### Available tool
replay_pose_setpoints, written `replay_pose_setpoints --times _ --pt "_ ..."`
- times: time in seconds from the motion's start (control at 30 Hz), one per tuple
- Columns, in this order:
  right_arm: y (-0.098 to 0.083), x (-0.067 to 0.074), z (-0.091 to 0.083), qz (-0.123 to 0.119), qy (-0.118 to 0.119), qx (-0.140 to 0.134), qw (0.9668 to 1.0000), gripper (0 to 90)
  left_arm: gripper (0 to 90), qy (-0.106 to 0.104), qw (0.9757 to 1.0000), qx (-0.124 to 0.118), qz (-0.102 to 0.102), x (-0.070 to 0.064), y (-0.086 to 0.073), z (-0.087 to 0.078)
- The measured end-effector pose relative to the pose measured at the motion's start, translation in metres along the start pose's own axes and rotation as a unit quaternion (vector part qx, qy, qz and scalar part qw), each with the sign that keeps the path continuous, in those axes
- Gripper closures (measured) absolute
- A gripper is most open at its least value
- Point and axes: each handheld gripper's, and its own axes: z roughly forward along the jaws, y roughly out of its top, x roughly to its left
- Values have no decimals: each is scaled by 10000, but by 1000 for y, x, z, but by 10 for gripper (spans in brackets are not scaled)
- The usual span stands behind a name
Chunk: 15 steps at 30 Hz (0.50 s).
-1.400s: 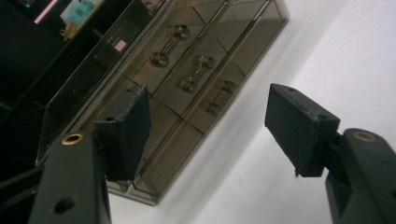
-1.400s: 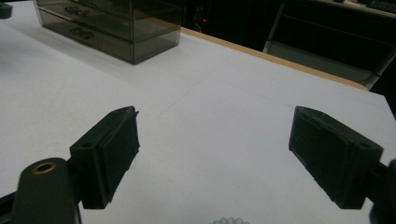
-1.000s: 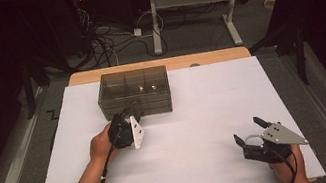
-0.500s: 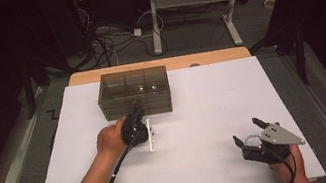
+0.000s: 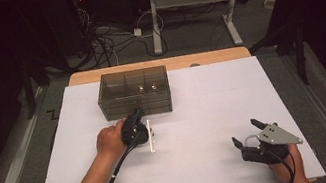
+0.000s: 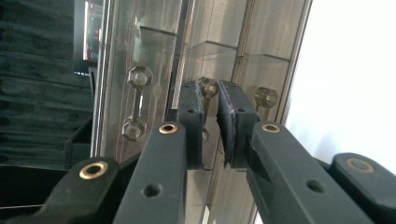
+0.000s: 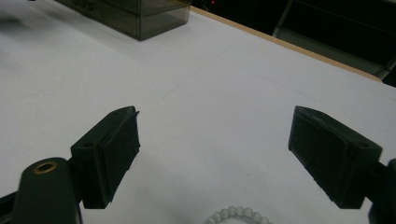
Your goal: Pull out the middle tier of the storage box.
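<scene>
A smoky clear plastic box [image 5: 134, 92] with compartments stands at the back left of the white table sheet [image 5: 203, 99]; brass hex nuts [image 6: 139, 76] lie inside it. My left gripper [image 5: 136, 114] is turned on its side with its tips at the box's front wall. In the left gripper view my left gripper [image 6: 212, 100] has just been closing its jaws to a narrow gap. A small brownish part of the box front sits in that gap; whether the pads press on it I cannot tell. My right gripper [image 5: 245, 131] rests open near the front right. In the right gripper view my right gripper [image 7: 212, 140] stands over a white bead bracelet [image 7: 238, 215].
The table's wooden back edge [image 5: 205, 57] lies behind the box. Beyond it are cables [image 5: 106, 40] on the floor and the legs of another desk [image 5: 154, 17]. Plain white sheet spans the space between the two hands.
The left hand has shifted a little to the right along the box front and rolled the gripper onto its side. The right hand has stayed put.
</scene>
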Motion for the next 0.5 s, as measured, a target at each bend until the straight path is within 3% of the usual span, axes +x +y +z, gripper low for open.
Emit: replay_pose_setpoints --times 0.03,0.07,0.17,0.2,0.23,0.27,0.3,0.33,0.43,0.5 --pt "0 0 0 -2 6 3 10000 170 848 13 10000 -8 51 0 0 -1" --pt "0 0 0 -2 6 3 10000 170 848 85 9998 -178 19 0 -1 -5" --pt "0 1 1 12 31 18 10000 170 881 43 9999 -54 -85 3 -3 -6" --pt "0 1 1 3 42 17 10000 170 875 -29 9999 -81 -108 4 -4 -6" --pt "0 1 1 46 61 3 10000 170 769 8 9999 20 -110 4 -5 -5" --pt "0 1 1 46 61 3 10000 170 769 -5 9999 95 -51 3 -5 -5" --pt "0 1 1 30 61 7 10000 170 708 -12 9999 161 -38 3 -6 -4" --pt "1 2 1 -9 59 19 10000 170 699 -74 9998 190 -69 2 -7 -4" --pt "0 2 2 2 74 50 10000 170 698 5 9995 299 -49 2 -10 0" --pt "0 2 3 -21 75 73 9999 170 730 11 9997 242 -71 3 -12 1"
